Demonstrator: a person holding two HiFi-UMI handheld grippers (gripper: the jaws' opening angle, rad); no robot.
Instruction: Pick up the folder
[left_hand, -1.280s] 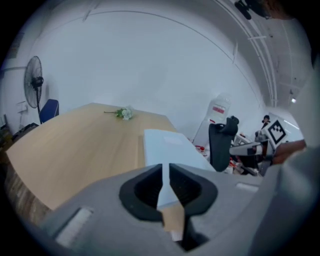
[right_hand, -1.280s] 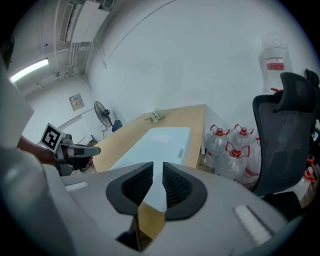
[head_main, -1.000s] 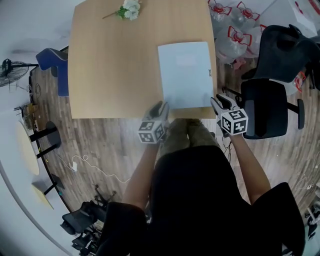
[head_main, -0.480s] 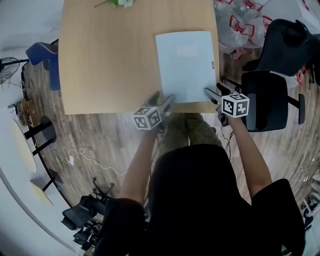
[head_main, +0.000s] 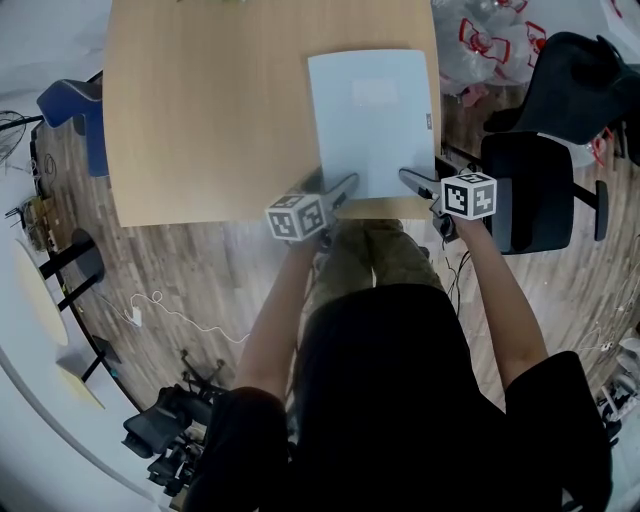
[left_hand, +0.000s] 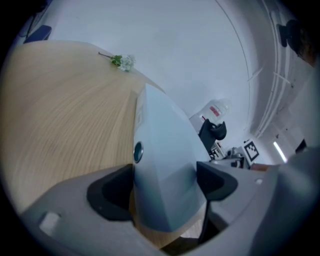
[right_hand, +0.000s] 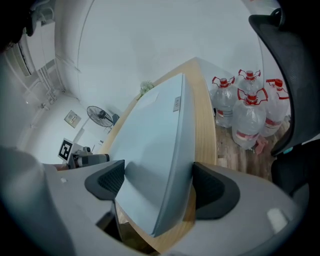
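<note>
The worktop (head_main: 200, 120) is seen stretching away beyond both pairs of jaws. The folder (head_main: 370, 110) lies on it, with one near corner between the jaws of the left gripper (head_main: 338, 189) and the other between those of the right gripper (head_main: 413, 181). Both pairs have just been opening and are spread wide — nothing is clamped. If they are closed too shallowly, only the cover may be pinched — the folder could flop open or slip.

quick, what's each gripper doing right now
Left gripper: open; jaws have just been opening, a near corner of the folder between them, unclamped.
Right gripper: open; jaws have just been opening, the folder's other near corner between them, unclamped.
</note>
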